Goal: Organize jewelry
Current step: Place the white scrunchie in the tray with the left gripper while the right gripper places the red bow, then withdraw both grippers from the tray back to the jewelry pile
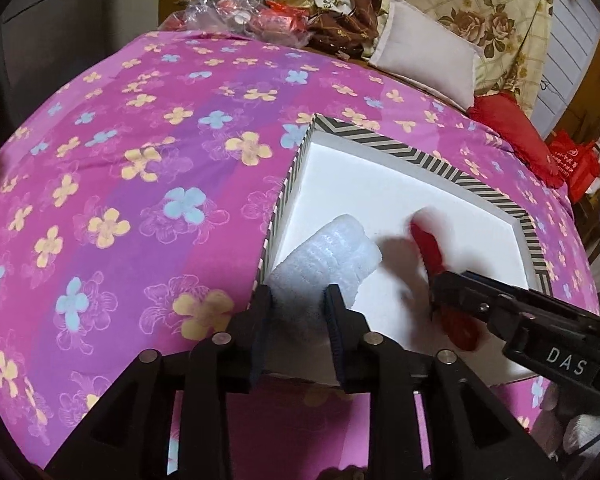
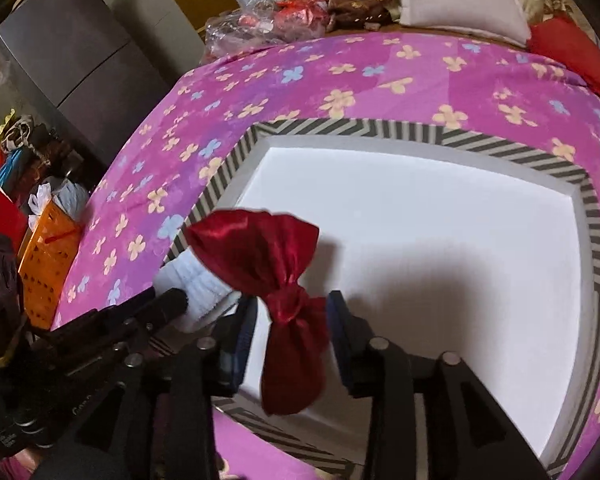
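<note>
A shallow white-lined box [image 1: 384, 142] with a black-and-white striped rim [image 2: 596, 240] lies on the bed. Pinched between the pads of my left gripper [image 1: 298, 306] is a white foam roll [image 1: 332, 256], which bulges past both fingers and rests in the box's near left corner. A red satin pouch [image 2: 260, 248] tied at the neck hangs between the fingers of my right gripper [image 2: 290, 320]. White box floor shows between its neck and the left pad, so the jaws stand open around it. In the left wrist view the red satin pouch [image 1: 428, 248] is blurred beside the right gripper's finger [image 1: 472, 296].
The bed carries a pink and purple flowered cover [image 1: 140, 184]. Pillows [image 1: 428, 60], a red cushion [image 1: 512, 128] and plastic-wrapped packets [image 1: 240, 8] crowd its far end. A grey cabinet [image 2: 72, 52] and an orange bag [image 2: 48, 256] stand beside the bed on the left.
</note>
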Demonstrator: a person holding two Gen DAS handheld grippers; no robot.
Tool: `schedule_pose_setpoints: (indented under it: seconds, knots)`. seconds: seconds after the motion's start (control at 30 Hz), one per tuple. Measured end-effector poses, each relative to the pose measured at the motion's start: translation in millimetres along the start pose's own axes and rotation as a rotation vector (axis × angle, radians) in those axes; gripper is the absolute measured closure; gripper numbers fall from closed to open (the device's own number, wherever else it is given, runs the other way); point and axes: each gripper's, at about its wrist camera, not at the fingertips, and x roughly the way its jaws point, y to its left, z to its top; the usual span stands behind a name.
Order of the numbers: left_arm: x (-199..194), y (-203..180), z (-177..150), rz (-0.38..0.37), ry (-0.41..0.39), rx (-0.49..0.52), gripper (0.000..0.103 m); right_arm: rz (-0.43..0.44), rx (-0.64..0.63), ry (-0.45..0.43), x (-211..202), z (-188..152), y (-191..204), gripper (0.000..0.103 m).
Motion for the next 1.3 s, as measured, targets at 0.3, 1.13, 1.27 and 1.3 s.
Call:
schedule_pose_setpoints:
  seconds: [0.3,1.13,1.27,1.3]
  knots:
    - [-19,-1,-7,-0.020,-0.023,0.003,0.066,0.049,0.065,-0.018,-16,-13,-12,0.062]
    - [-93,-5,-59,0.033,-0.109,0.071,0.062,0.065,-0.051,-0.120,-94,-82,40,0.048]
    - [-98,-6,-69,0.041,-0.106,0.073,0.062,0.052,-0.052,-0.147,-106,-93,41,0.048]
    - [-99,-6,-71,0.040,-0.106,0.072,0.062,0.048,-0.048,-0.155,-108,-96,41,0.048]
